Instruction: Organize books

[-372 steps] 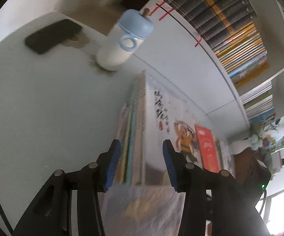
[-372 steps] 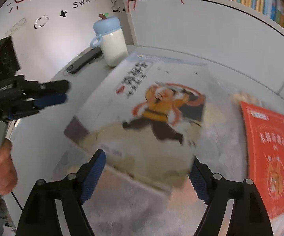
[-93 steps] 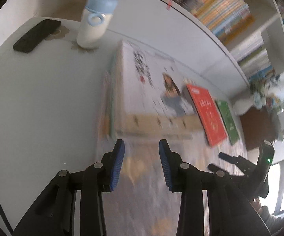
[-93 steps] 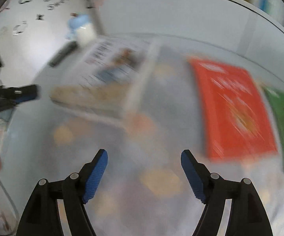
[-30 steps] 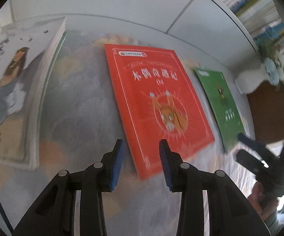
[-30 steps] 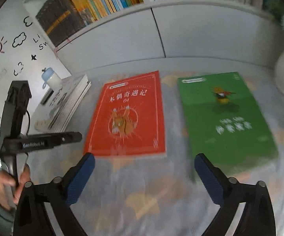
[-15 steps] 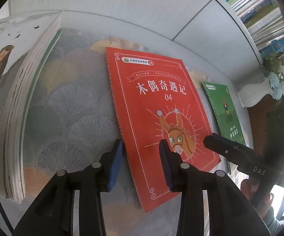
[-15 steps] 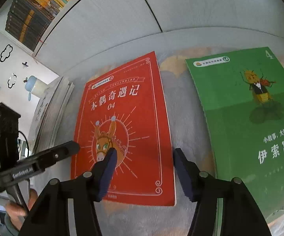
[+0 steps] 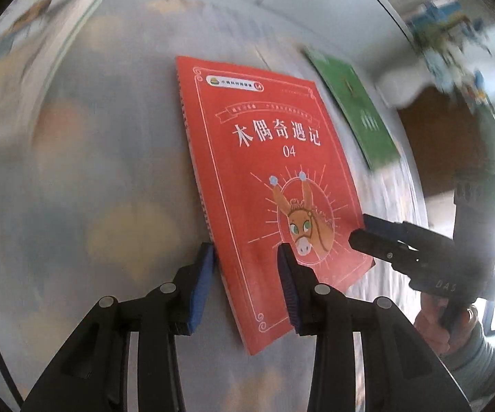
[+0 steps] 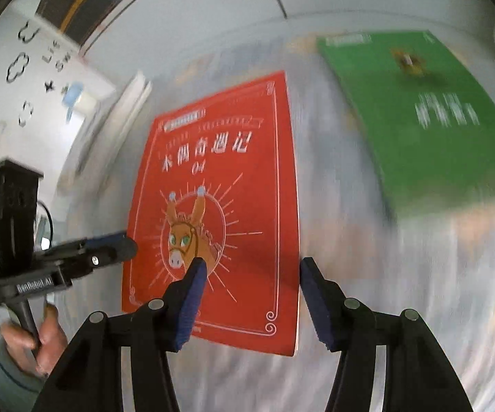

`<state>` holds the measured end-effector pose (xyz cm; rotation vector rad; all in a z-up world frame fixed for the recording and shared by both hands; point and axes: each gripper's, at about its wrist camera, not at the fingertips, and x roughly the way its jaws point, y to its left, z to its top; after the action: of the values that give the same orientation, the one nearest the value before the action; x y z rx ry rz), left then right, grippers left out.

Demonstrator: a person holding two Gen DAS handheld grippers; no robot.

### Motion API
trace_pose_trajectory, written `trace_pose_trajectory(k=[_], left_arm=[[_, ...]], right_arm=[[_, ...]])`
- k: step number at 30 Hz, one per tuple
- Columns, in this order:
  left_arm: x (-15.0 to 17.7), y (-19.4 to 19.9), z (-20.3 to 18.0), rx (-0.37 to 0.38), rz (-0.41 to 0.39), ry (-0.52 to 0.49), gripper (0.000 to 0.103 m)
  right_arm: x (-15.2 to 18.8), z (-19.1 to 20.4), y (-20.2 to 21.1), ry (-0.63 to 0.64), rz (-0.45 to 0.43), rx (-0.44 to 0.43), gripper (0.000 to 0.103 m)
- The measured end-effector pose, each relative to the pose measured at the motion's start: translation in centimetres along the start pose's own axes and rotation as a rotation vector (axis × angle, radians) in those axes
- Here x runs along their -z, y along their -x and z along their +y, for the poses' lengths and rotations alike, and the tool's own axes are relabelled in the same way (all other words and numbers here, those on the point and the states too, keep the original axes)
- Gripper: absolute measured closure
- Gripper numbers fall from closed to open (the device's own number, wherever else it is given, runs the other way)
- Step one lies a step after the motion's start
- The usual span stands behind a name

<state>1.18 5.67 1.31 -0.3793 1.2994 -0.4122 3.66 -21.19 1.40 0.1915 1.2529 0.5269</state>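
**Both grippers close in on the red book**

The left gripper (image 9: 245, 261) and the right gripper (image 10: 252, 274) now flank the red book (image 9: 268, 185), which a second ago lay well ahead of them on the patterned cloth (image 9: 110, 178). The book lies flat, cover up. The left jaws straddle its spine edge: one pad just outside the spine, the other over the cover, neither visibly pressing. The right jaws, which have just been closing from a wide spread, bracket the opposite long edge, one pad over the donkey picture, the other off the cover above the cloth; they stand part open and empty. Seen from the left, the right tool's tip appears to reach the book's outer edge near its bottom corner; contact cannot be told. A two-handed lift of this book looks to be next.

Beyond the right jaws, to their right, lies the green book (image 10: 429, 120), apart from the red one and yet to be collected. To the left of the left jaws sits the stack of books (image 9: 38, 55), the likely destination. A flat, thin cover gives the pads little to bite on; an edge must lift first. A person's hand (image 10: 38, 336) grips the left tool's handle.
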Motion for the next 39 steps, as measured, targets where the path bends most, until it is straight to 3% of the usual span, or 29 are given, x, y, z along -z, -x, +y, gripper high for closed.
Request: trace_pose_trajectory(k=[4,9,12,15,17,20,25,28,30,34,39], left_arm=[[3.6,0.2,-1.4,0.013,0.054,-0.020,0.069],[5.5,0.7,-2.1,-0.045,0.066,-0.017,0.069],[6.4,0.7,-2.4,-0.097,0.072,-0.019,0.067],[6.8,0.6,-2.5,-0.124,0.073,-0.011,0.067],[6.9,0.6,-2.5,-0.133,0.063,0.006,0.067],[7.4,0.7,-2.7,-0.140,0.036,0.004,0.067],[8.0,1.3,-3.0,-0.023,-0.001,0.058,0.067],[7.9,4.4,-2.4,0.198,-0.110,0.121,0.067],[7.5,5.4,-2.2,0.292,-0.139,0.141,0.067],[7.0,2.6,-2.0,0.252,-0.069,0.154,0.067],[6.9,-0.5,-2.2,0.216,-0.031,0.173,0.082]], right_arm=[[5.8,1.5,1.5,0.051,0.039,0.057,0.047],[10.2,1.8,2.8,0.031,0.036,0.093,0.043],[10.6,1.6,3.2,0.011,0.021,0.128,0.043],[10.5,2.0,3.1,0.041,-0.007,0.163,0.050],[10.5,2.2,2.9,0.042,-0.010,0.152,0.059],[10.5,2.4,2.5,0.031,-0.020,0.143,0.065],[10.7,2.0,2.4,0.031,-0.021,0.107,0.066],[10.6,0.2,2.9,-0.038,-0.022,0.015,0.065],[10.5,-1.3,2.9,-0.107,-0.018,-0.066,0.065],[10.4,-2.9,2.7,-0.191,-0.013,-0.167,0.065],[10.6,-2.7,2.6,-0.182,-0.016,-0.167,0.065]])
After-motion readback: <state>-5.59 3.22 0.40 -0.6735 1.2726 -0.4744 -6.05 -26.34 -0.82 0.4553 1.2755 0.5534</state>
